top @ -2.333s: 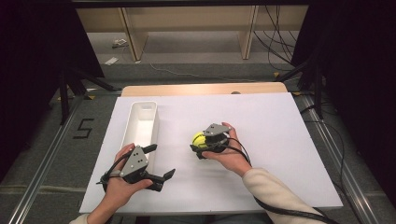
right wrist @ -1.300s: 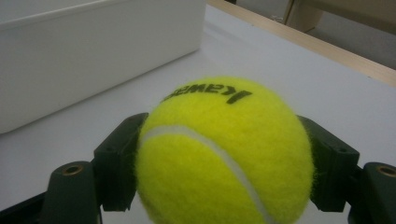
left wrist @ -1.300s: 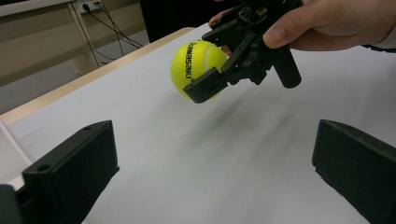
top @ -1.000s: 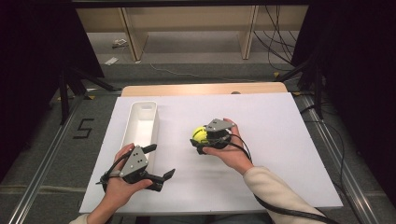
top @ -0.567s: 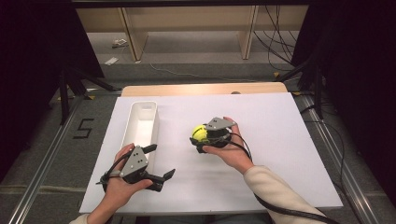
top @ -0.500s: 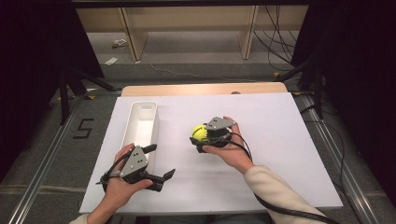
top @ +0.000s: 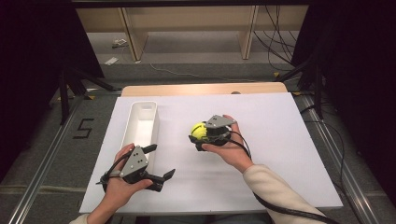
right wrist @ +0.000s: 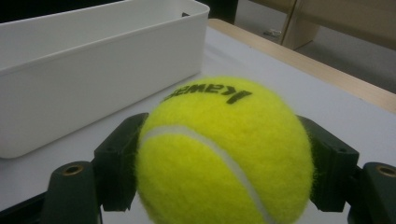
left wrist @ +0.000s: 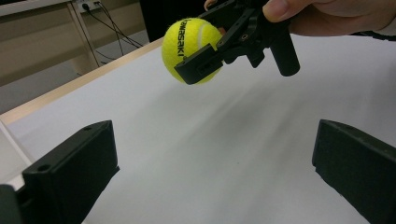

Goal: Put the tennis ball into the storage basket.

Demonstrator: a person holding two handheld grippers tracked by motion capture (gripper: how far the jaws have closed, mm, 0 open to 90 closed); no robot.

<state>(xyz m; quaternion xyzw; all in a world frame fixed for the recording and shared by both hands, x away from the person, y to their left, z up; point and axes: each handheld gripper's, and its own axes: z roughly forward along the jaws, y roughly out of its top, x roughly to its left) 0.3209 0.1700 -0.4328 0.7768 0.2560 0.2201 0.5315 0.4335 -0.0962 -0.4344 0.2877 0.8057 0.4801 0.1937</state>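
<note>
A yellow tennis ball with black lettering is held just above the white sheet, near its middle. My right gripper is shut on it, one black jaw pressing each side of the ball. The left gripper view shows the ball hanging above the sheet in the right gripper. My left gripper rests low at the near left with its jaws wide open and nothing between them. It points toward the ball.
A long white bin lies lengthwise left of the ball, beside my left hand; its wall stands close behind the ball. The wooden table edge runs along the far side. Dark floor and rails surround the table.
Since the earliest frame my right gripper has carried the ball slightly upward in the picture. Over the last second both hands have held still.
</note>
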